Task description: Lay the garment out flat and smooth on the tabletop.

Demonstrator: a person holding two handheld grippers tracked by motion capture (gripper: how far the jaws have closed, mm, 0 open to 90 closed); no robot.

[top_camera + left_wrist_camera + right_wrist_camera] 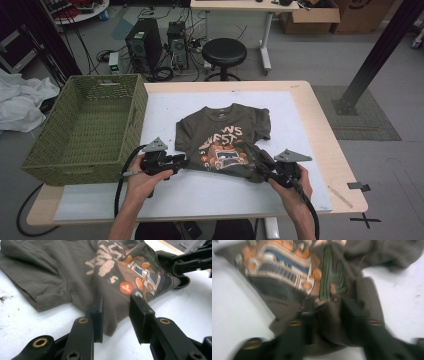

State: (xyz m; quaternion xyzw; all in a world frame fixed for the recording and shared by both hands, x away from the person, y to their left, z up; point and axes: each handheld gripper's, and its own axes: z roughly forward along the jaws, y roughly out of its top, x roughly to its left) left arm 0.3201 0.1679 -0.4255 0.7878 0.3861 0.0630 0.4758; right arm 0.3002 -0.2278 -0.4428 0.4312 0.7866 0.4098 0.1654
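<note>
A dark brown t-shirt (225, 135) with a cartoon print lies partly folded on the white mat (210, 192). My left gripper (182, 161) is at the shirt's lower left edge. In the left gripper view its jaws (115, 312) stand open, with a corner of the shirt (50, 272) lying between them and untouched by the pads. My right gripper (260, 167) is at the lower right edge of the shirt. In the blurred right gripper view its jaws (328, 315) close round a bunched fold of the shirt (287, 265) just below the cactus print. The right gripper (180, 263) also appears far off in the left gripper view.
A green woven basket (85, 125) stands at the table's left edge beside the mat. Bare mat lies in front of the shirt towards the person. A black stool (224, 52) and computer towers (145, 45) stand on the floor beyond the table.
</note>
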